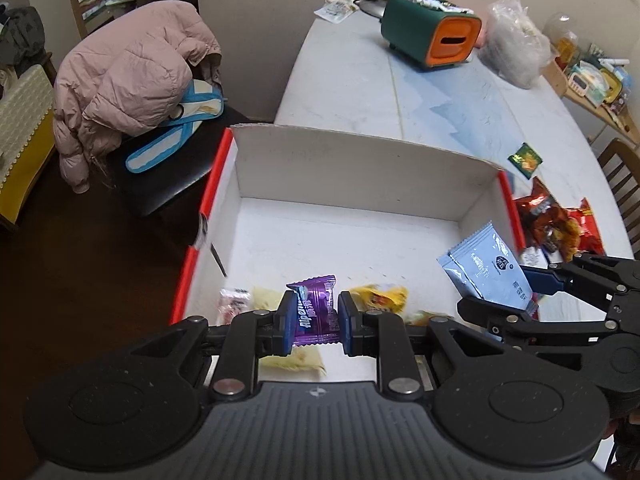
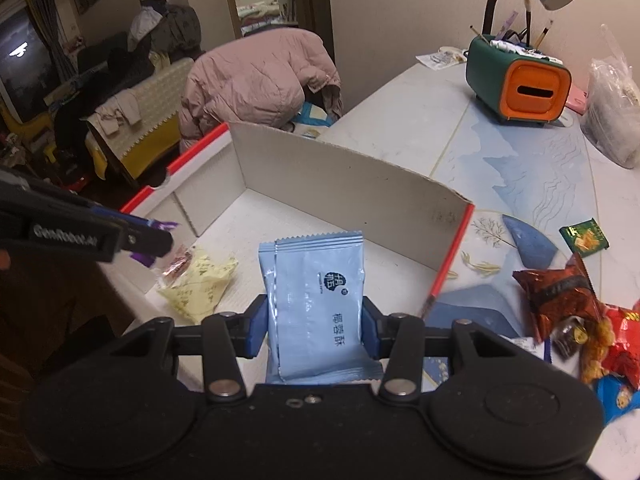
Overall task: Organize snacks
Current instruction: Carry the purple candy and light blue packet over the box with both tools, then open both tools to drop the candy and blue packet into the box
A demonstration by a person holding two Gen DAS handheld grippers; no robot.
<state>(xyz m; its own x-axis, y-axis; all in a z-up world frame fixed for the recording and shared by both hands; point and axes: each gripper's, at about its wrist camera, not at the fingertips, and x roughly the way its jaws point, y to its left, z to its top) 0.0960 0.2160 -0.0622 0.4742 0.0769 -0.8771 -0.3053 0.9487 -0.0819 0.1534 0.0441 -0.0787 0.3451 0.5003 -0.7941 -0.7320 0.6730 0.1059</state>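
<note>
Both grippers hold snacks above the open white box (image 1: 360, 168), which sits at the near left of the table (image 1: 352, 80).

Left gripper (image 1: 313, 316): clamped on a purple candy (image 1: 314, 308). The wrapper stands between the blue pads with its long axis running near to far, its crimped far end clear of the fingertips. The candy is above the near edge of the box floor, over several snacks already lying there: a pale yellow packet (image 1: 266, 296), a yellow wrapper (image 1: 378, 296) and a small clear packet (image 1: 234, 300). A release here would probably drop the candy onto or beside these; its height over the floor cannot be read from these views.

Right gripper (image 2: 314, 320): clamped on a light blue packet (image 2: 316, 304). The packet is flat and rectangular with serrated ends and dark printing, and it is held upright by its long edges, long axis pointing away from the wrist. It sits over the near right part of the box, inside the red-trimmed right wall (image 2: 448, 264). In the left wrist view the same packet tilts with its far end toward the box centre.

Remaining stock: a loose pile of red snack bags (image 2: 560, 296) and a small green packet (image 2: 584, 236) lie on the table outside the box, to the right. The right gripper is the nearer one to these.

The far half of the box floor holds no snacks.
</note>
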